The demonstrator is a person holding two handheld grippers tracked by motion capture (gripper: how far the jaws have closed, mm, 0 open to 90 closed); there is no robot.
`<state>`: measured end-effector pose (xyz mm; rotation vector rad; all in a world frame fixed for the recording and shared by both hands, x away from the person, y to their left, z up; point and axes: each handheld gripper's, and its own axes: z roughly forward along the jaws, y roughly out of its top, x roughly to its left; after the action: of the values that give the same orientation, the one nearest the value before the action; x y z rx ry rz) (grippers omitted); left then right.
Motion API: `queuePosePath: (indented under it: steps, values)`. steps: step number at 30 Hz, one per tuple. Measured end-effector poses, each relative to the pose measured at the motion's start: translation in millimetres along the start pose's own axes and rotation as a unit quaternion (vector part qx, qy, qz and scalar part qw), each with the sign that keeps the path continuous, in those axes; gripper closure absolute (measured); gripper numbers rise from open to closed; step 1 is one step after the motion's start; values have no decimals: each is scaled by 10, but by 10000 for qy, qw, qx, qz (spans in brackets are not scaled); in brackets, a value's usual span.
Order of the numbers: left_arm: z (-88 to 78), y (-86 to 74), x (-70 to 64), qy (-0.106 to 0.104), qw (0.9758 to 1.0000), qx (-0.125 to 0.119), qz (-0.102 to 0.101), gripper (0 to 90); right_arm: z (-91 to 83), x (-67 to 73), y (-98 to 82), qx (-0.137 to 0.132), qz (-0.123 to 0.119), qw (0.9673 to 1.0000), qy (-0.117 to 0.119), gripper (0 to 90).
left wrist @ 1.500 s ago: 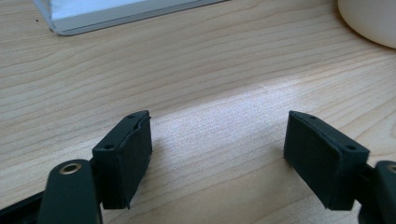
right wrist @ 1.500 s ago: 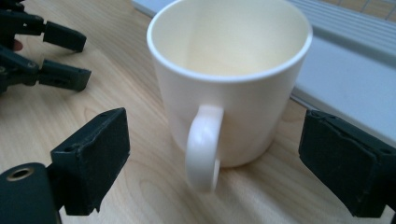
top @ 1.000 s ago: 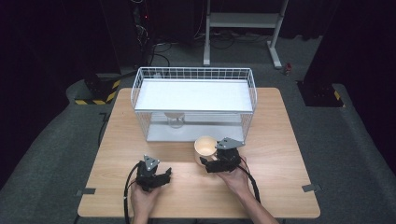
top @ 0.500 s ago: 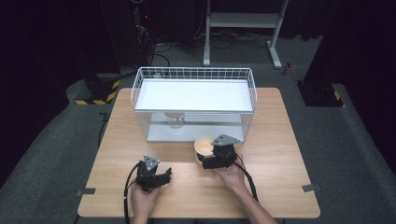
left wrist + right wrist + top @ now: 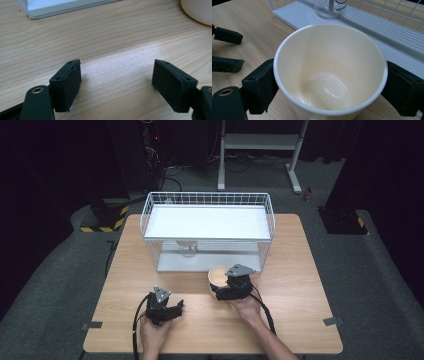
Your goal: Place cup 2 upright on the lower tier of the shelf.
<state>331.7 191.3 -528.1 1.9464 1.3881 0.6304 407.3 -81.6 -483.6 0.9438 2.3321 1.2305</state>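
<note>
Right gripper view: a cream paper cup point(image 5: 329, 72) is being gripped by the right gripper point(image 5: 329, 87), one black pad pressed against each side of the cup's wall just below the rim. The cup is being held upright with its mouth open to the camera and nothing inside it.

From the high view, the cup point(image 5: 218, 275) is being carried low over the middle of the wooden table point(image 5: 300, 270), just in front of the white wire basket point(image 5: 207, 227) that is standing along the table's far edge. The right gripper point(image 5: 222, 287) is being held on the near side of the cup, so the basket's front wall lies straight beyond the cup, away from the person. A clear glass vessel point(image 5: 188, 249) is standing inside the basket near its front wall; in the right gripper view it point(image 5: 329, 8) is seen just past the cup's rim.

The left gripper point(image 5: 172, 309) is being kept toward the table's near edge, left of the cup and well apart from it. In the left gripper view its jaws are being held apart with only bare wood between the left gripper's pads point(image 5: 67, 85).

The right hand is judged far the nearer to the basket, and any move into it would have to lift the cup's upright axis over the front wall.
</note>
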Motion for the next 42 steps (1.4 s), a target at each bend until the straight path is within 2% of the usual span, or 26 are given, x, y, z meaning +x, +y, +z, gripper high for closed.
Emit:
queuePosePath:
  steps: [11,16,20,27,31,37,40,42]
  values:
    - [-1,0,0,-1,10000,3,-6,239,-15,-7,6,36,58,10000,48,98]
    - [-1,0,0,0,10000,2,-8,238,-21,1,12,74,-38,9999,63,99]
    - [-1,0,0,-1,10000,3,-9,239,-31,0,13,74,-13,9999,82,99]
    - [-1,0,0,0,10000,4,-9,239,-93,-12,52,-20,-93,9999,113,100]
    - [-1,0,1,-1,10000,7,-5,239,-122,-39,67,-53,-16,9999,132,100]
    - [-1,0,1,2,10000,6,-6,239,-148,-76,112,-29,-55,9999,103,100]
    - [-2,0,2,-1,10000,9,-2,239,-161,-120,131,-64,36,9999,103,100]
    - [-2,0,3,0,10000,10,1,239,-164,-144,145,-50,32,10000,33,100]
